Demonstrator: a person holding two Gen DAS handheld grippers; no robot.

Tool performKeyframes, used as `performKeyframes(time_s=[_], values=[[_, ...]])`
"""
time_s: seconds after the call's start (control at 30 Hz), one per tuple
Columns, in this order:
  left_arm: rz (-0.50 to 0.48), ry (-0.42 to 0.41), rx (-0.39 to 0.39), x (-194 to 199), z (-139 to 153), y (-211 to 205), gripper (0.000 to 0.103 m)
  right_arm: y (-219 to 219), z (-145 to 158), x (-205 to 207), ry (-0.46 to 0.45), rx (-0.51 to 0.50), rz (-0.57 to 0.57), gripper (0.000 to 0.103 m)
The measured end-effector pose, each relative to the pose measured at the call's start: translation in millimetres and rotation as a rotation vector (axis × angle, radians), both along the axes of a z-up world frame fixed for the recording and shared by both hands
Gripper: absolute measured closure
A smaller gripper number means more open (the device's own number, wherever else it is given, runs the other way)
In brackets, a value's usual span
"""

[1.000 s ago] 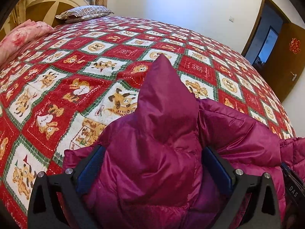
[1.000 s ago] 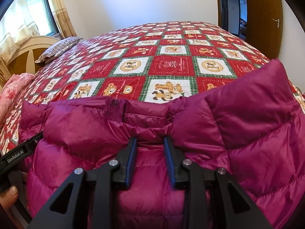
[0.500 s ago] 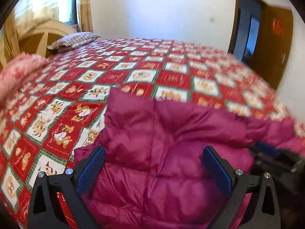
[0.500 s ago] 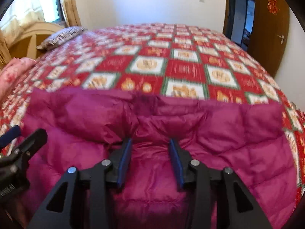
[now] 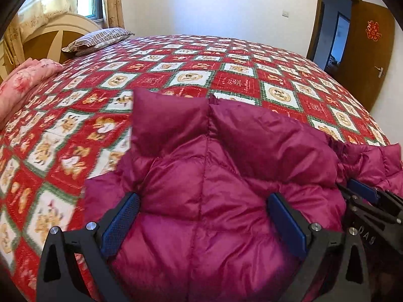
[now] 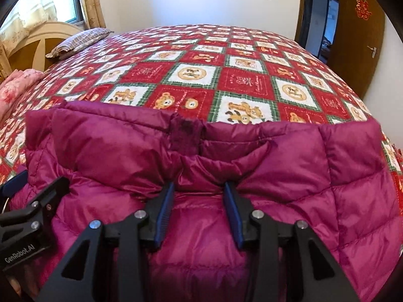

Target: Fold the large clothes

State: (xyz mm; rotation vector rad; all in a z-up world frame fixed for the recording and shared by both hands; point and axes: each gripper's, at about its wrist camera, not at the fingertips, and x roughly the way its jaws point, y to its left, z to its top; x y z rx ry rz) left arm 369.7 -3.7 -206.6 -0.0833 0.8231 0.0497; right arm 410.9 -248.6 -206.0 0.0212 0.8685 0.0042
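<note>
1. A magenta quilted down jacket [image 5: 226, 188] lies bunched at the near edge of a bed, spread across the bedspread [image 5: 239, 80], which is a red, white and green patchwork printed with bears.
2. The left gripper [image 5: 201, 216] stands wide open, its blue pads on either side of a puffy mound of the jacket; whether the pads [image 5: 121, 224] press the fabric cannot be told.
3. The right gripper [image 6: 199, 209] has its jaws drawn in narrow with a fold of the jacket [image 6: 201, 176] bunched between them, just below the collar (a dark fuzzy patch sits on the collar's far edge).
4. In the left wrist view the right gripper [image 5: 365, 196] shows at the right edge, resting on the jacket; in the right wrist view the left gripper [image 6: 30, 201] shows at the left edge.
5. At the far left of the bed lie a striped pillow [image 5: 98, 40] and, nearer, a pink floral quilt [image 5: 22, 85], with a cream and wood headboard [image 5: 50, 35] behind.
6. A curtained window [image 6: 50, 2] is at the far left, a white wall [image 5: 214, 2] runs along the far side, and at the right a brown wooden door [image 5: 367, 58] stands open, bearing a red ornament.
</note>
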Motion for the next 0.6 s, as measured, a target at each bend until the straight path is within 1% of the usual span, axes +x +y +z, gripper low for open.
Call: performKeyframes(time_s=[0.03, 0.07, 0.1, 0.13, 0.17, 0.2, 0.23, 0.3, 0.37, 0.4, 0.5, 0.57, 0.6], values=[[0.013, -0.021, 0.0, -9.8, 7.9, 4.9, 0.001, -1.5, 6.7, -7.4, -0.009, -0.005, -0.003, 0.059], [0.027, -0.058, -0.007, -24.5, 17.1, 9.9, 0.001, -2.3, 19.5, -24.8, -0.055, -0.022, -0.002, 0.059], [0.035, -0.077, -0.019, -34.4, 21.0, 13.0, 0.001, -1.2, 25.3, -36.1, -0.082, -0.044, 0.004, 0.057], [0.037, -0.084, -0.038, -43.3, 21.8, 16.0, 0.001, 0.0, 28.9, -48.0, -0.094, -0.062, 0.01, 0.052], [0.039, -0.076, -0.054, -49.2, 18.9, 17.3, 0.001, 0.8, 28.5, -59.3, -0.092, -0.059, 0.019, 0.05], [0.041, -0.058, -0.064, -52.4, 12.2, 16.8, 0.001, 2.2, 23.8, -66.4, -0.08, -0.052, 0.025, 0.05], [0.043, -0.043, -0.054, -53.3, 4.0, 14.6, 0.001, 4.8, 17.3, -70.9, -0.069, -0.062, 0.026, 0.05], [0.047, -0.042, -0.002, -54.8, -8.0, 7.9, 0.001, 13.5, 3.1, -76.8, -0.076, -0.117, 0.028, 0.05], [0.046, -0.064, 0.018, -57.6, -5.9, 3.6, 0.001, 17.7, -5.5, -80.0, -0.094, -0.154, 0.026, 0.05], [0.046, -0.061, 0.022, -57.4, -5.1, 3.3, 0.001, 18.5, -7.9, -78.8, -0.092, -0.164, 0.025, 0.05], [0.062, -0.037, 0.006, -66.1, -1.6, 11.2, 0.001, 14.9, -6.3, -76.5, -0.076, -0.148, 0.025, 0.05], [0.08, -0.042, -0.023, -80.6, 3.9, 20.4, 0.001, 9.5, 0.8, -86.5, -0.085, -0.109, 0.02, 0.05], [0.095, -0.049, -0.038, -91.7, 7.0, 27.3, 0.001, 7.4, 6.1, -97.1, -0.101, -0.087, 0.014, 0.048]])
